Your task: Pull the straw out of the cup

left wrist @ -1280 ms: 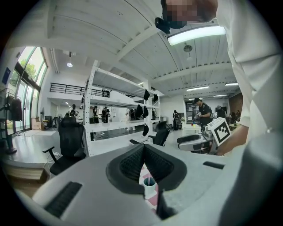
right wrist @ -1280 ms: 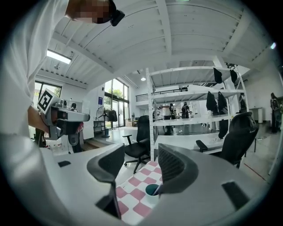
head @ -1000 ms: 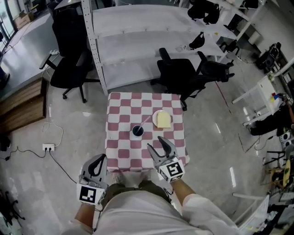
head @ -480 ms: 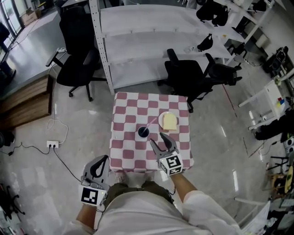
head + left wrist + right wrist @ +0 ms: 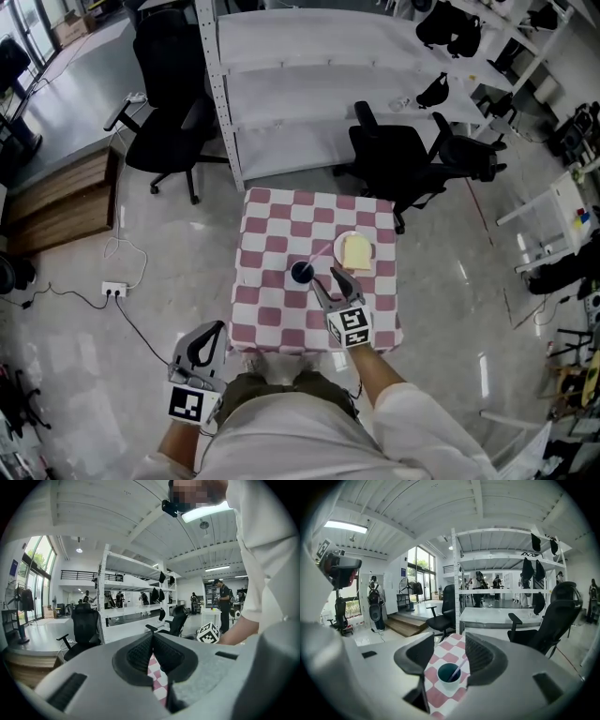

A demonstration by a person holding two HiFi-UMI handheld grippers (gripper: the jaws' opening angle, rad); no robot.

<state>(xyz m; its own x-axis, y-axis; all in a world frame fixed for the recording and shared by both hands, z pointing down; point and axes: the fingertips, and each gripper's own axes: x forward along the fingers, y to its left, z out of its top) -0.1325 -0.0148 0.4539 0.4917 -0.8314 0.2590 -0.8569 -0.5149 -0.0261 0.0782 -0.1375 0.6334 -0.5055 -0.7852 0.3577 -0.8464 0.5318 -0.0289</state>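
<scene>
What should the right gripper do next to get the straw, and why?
Probably ease the right gripper forward to the straw's top: its closing jaws hold nothing yet, and the straw leans out of the cup just ahead.

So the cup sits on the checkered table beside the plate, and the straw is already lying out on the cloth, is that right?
No: the straw is in the cup, leaning on its rim, as the right gripper view shows. The cup does sit on the checkered table beside the plate.
</scene>
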